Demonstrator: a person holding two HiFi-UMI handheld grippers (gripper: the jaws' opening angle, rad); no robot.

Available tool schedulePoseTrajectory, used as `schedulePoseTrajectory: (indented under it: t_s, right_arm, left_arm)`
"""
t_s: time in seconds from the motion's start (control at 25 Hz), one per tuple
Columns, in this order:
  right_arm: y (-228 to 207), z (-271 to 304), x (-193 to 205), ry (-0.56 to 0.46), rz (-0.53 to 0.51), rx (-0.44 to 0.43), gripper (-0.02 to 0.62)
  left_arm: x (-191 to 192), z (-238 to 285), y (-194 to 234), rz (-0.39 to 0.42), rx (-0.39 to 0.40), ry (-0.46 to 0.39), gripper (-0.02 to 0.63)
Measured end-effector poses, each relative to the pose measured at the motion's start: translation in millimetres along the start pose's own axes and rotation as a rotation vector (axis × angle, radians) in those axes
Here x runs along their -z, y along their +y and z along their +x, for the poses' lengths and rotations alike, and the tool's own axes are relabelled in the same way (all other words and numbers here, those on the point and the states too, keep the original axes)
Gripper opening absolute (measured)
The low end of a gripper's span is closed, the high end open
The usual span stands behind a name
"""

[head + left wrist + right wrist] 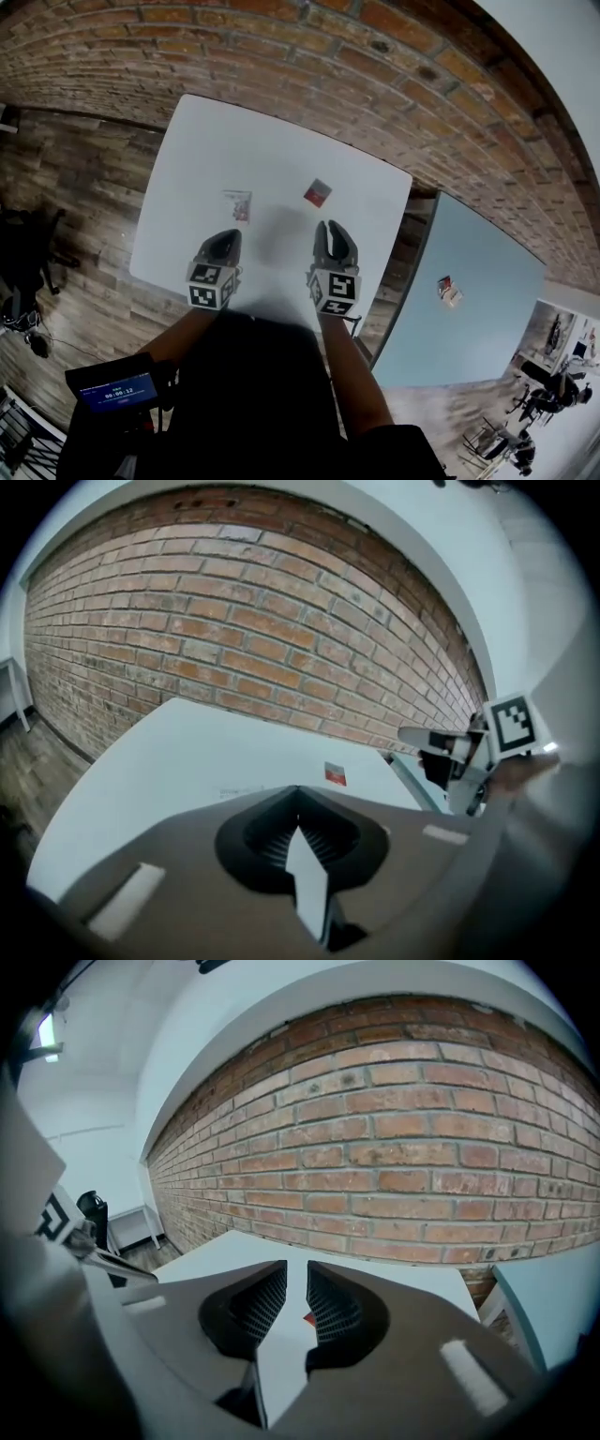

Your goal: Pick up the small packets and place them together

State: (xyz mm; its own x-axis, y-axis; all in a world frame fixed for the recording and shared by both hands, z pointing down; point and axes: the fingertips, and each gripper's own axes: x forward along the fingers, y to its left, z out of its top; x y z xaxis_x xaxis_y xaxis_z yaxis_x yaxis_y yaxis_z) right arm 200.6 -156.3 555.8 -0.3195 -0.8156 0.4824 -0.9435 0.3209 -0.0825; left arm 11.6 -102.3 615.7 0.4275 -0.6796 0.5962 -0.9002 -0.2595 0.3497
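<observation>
Left claw (217, 251) is clenched tight on nothing, its tips meeting in a single point in its own view. The right claw (335, 246) stands partly released, with a narrow gap between its ribbed pads and nothing in that gap. Both hover low over the near edge of the white worktop (206, 150).

A pale packet (237, 203) lies flat just ahead of the left claw and slightly to its right. A red packet (318, 192) lies ahead of the right claw and a little to its left; in the right gripper view a sliver of it shows through the gap, well beyond the tips. The two packets are apart from each other, and neither is touched.

No pickup looks started. I judge the main risks to be these:

- If the left claw comes down while clenched, it will probably shove the pale packet across the smooth worktop instead of taking it.
- The right claw's gap looks tight for a flat packet. If the tips land on top of the red packet, they may pin or skid it rather than straddle an edge.
- Both packets lie flush with the surface, so a shallow approach may close on air. A steep one may scrape the tips on the worktop.
- The pale packet is hard to make out against the white, so aim may drift.
</observation>
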Motion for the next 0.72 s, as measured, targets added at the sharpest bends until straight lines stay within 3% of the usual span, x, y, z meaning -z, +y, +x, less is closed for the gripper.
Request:
schedulePoseTrajectory:
  t_s: [0.28,0.48,0.6,0.72]
  right_arm:
    - [-21,42,21,0.082,-0.004,0.011,0.074]
    - [-3,38,8,0.063,-0.005,-0.013,0.072]
    - [14,26,10,0.062,-0.002,-0.035,0.073]
    - [25,14,22,0.08,-0.005,-0.059,0.072]
  left_arm:
    - [14,-18,11,-0.034,-0.026,0.021,0.0]
    - [35,21,49,-0.027,-0.119,0.12,0.0]
    - [35,49,66,-0.008,-0.152,0.137,0.002]
    - [34,69,68,0.009,-0.13,0.174,0.108]
